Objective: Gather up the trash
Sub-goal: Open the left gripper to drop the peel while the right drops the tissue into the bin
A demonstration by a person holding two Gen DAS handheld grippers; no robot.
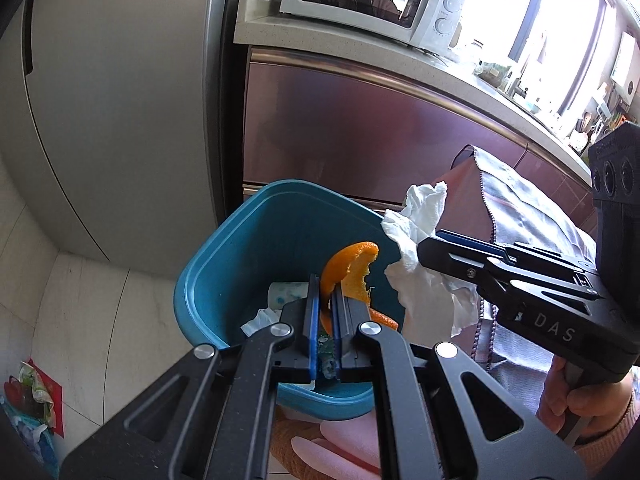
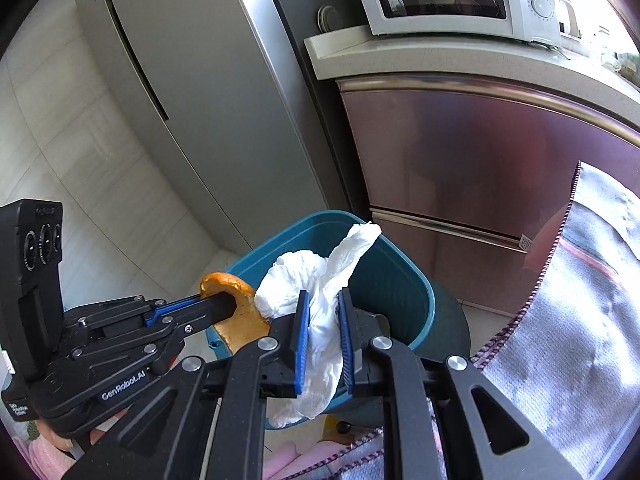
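A teal plastic bin (image 1: 224, 264) stands on the floor with some white and patterned scraps (image 1: 282, 294) in its bottom. My left gripper (image 1: 326, 280) is shut on a curled orange peel (image 1: 352, 270), held just over the bin's opening. From the right, my right gripper (image 1: 430, 240) is shut on a crumpled white tissue (image 1: 424, 276) above the bin's right rim. In the right wrist view the tissue (image 2: 320, 320) is pinched between the blue pads of the right gripper (image 2: 324, 298), over the bin (image 2: 392, 276). The left gripper (image 2: 234, 300) holds the peel (image 2: 240, 320) there at the left.
A grey fridge (image 1: 112, 112) stands left of the bin, a brown cabinet (image 1: 360, 136) with a microwave (image 1: 376, 0) on its counter behind. A grey cloth with purple stitching (image 2: 568, 340) hangs at the right. A colourful bag (image 1: 28, 400) lies on the floor at far left.
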